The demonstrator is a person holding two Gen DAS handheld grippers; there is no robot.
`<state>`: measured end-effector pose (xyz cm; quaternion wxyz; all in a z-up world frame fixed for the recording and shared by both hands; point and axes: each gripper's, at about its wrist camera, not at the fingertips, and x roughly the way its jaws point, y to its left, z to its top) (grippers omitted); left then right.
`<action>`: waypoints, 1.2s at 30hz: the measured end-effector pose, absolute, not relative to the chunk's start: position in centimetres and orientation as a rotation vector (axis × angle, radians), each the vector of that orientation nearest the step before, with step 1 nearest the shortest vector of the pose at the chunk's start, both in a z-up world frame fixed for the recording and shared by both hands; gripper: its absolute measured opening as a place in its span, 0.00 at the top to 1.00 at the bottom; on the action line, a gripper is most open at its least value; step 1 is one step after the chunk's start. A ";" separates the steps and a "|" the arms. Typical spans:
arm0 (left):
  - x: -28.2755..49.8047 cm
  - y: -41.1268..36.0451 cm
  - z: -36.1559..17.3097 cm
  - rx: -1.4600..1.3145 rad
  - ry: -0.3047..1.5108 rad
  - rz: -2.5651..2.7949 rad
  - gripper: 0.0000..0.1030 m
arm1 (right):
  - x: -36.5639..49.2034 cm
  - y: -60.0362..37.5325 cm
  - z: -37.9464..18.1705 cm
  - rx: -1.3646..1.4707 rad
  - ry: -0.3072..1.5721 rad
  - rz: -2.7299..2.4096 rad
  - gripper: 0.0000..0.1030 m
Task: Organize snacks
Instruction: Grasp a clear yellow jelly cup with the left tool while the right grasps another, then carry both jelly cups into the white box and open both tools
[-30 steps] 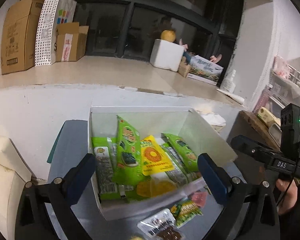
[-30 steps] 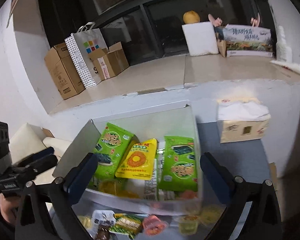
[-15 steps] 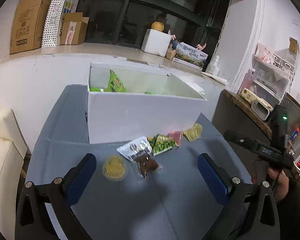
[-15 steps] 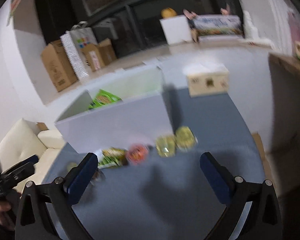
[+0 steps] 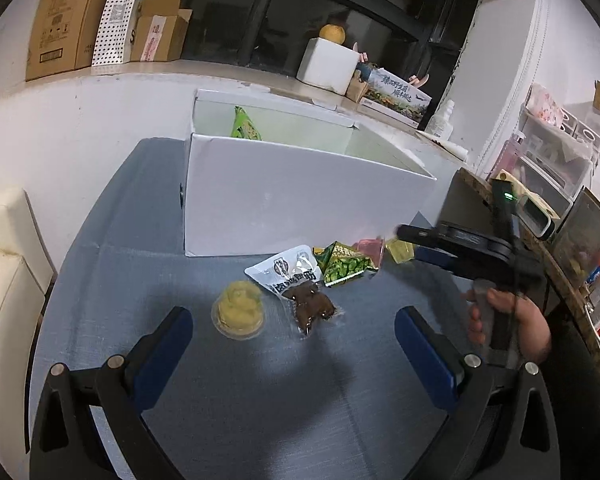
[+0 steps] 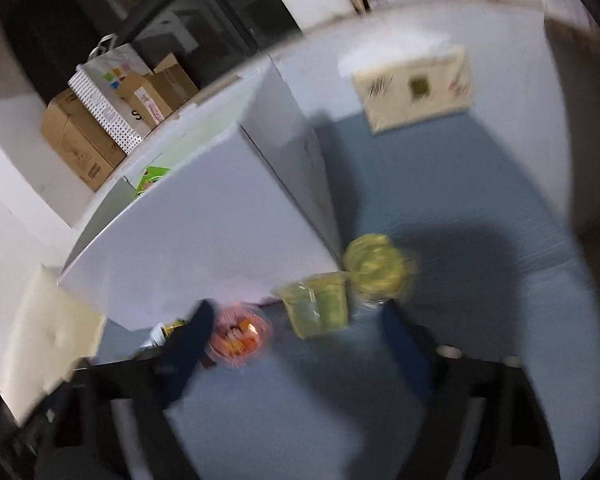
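A white box (image 5: 284, 196) stands on the grey-blue table with a green snack packet (image 5: 244, 126) showing inside. In front of it lie a yellow jelly cup (image 5: 238, 310), a white packet of brown meat (image 5: 298, 286), a green bean packet (image 5: 346, 266), a pink cup (image 5: 370, 248) and a yellow cup (image 5: 400, 248). My left gripper (image 5: 292, 344) is open, low over the table, just short of the yellow cup and meat packet. My right gripper (image 6: 300, 336) is open, close over the pink cup (image 6: 238, 334) and two yellow cups (image 6: 316, 306), blurred by motion. It also shows in the left wrist view (image 5: 460, 246).
A tissue box (image 6: 416, 88) sits on the table right of the white box (image 6: 204, 232). A cream sofa (image 5: 4, 280) lies left of the table. Cardboard boxes (image 5: 60, 20) and a foam box (image 5: 328, 64) stand on the window ledge behind. Shelves (image 5: 556, 152) with clutter stand at the right.
Both grippers have dropped from above the box to low over the table in front of it. The right gripper has moved in close to the pink and yellow cups.
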<state>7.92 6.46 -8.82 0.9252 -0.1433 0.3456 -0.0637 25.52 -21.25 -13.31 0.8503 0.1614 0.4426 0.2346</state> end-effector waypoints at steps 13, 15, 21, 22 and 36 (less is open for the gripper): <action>9.7 6.9 -11.6 -0.293 0.783 -0.127 0.00 | 24.7 -20.4 -13.7 0.366 0.916 0.509 0.54; 10.3 7.3 -12.1 -0.299 0.787 -0.132 0.00 | 23.7 -20.7 -13.0 0.359 0.889 0.530 0.54; 12.3 8.4 -13.4 -0.280 0.815 -0.119 0.01 | 18.7 -22.3 -9.8 0.335 0.778 0.571 0.54; 12.5 8.5 -13.5 -0.270 0.815 -0.126 0.02 | 18.0 -22.5 -9.5 0.326 0.764 0.573 0.54; 12.1 8.1 -12.5 -0.238 0.803 -0.166 0.64 | 15.9 -23.0 -8.4 0.328 0.726 0.599 0.54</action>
